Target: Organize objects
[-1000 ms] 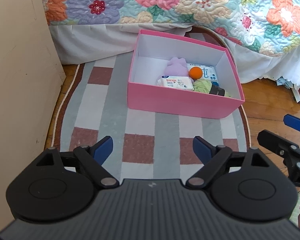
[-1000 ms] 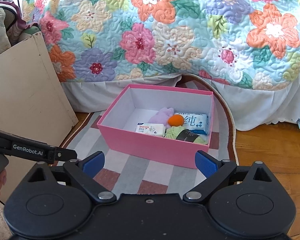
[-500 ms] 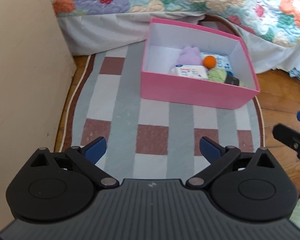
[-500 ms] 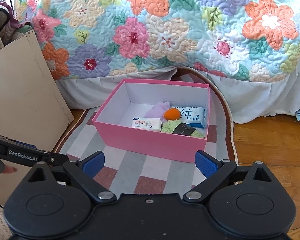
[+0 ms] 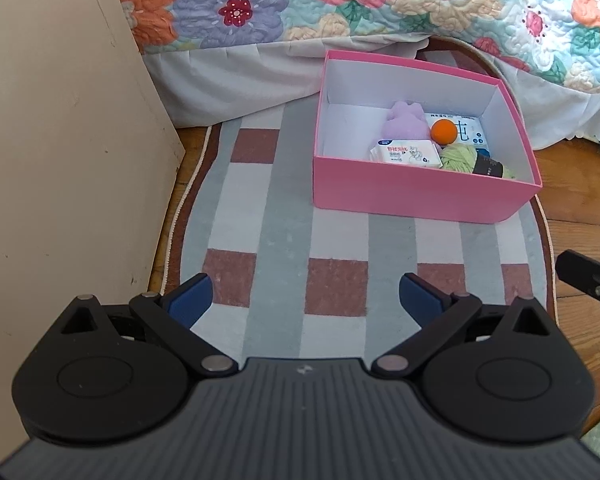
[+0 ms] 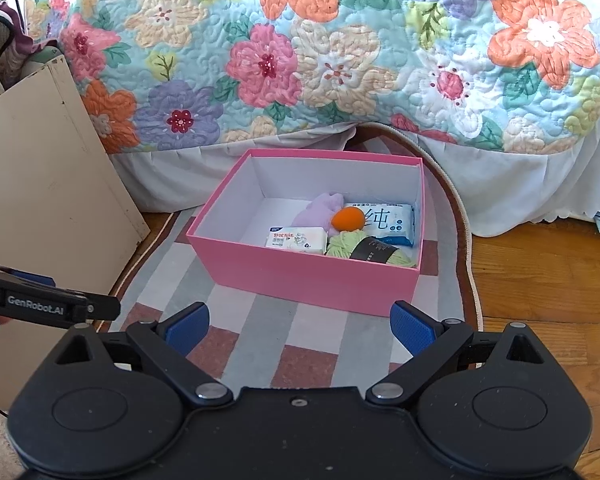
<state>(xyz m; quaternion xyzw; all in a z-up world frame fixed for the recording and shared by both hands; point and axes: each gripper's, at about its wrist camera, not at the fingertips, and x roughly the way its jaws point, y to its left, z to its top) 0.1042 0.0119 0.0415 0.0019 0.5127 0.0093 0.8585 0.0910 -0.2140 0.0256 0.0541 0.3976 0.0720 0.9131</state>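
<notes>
A pink box (image 5: 412, 196) with a white inside stands on the checked rug. It holds a purple plush (image 5: 404, 124), an orange ball (image 5: 444, 131), a white wipes pack (image 5: 406, 154), green yarn (image 5: 458, 159) with a black band, and a blue-and-white tissue pack (image 5: 470, 132). My left gripper (image 5: 304, 294) hangs open over the rug, short of the box, with nothing between its pads. My right gripper (image 6: 300, 322) is also open and empty, in front of the pink box (image 6: 300, 276). The orange ball (image 6: 348, 217) and yarn (image 6: 344, 246) show in that view too.
A beige cabinet panel (image 5: 60, 160) stands close on the left. The bed with its floral quilt (image 5: 380, 0) and white skirt runs behind the box. The rug (image 5: 284, 220) lies on a wooden floor (image 5: 572, 184). The other gripper's arm (image 6: 48, 306) crosses the right view's left edge.
The left gripper's jaws have spread a little wider. Its view has swung, so the box now sits further right. The right view is nearly unchanged.
</notes>
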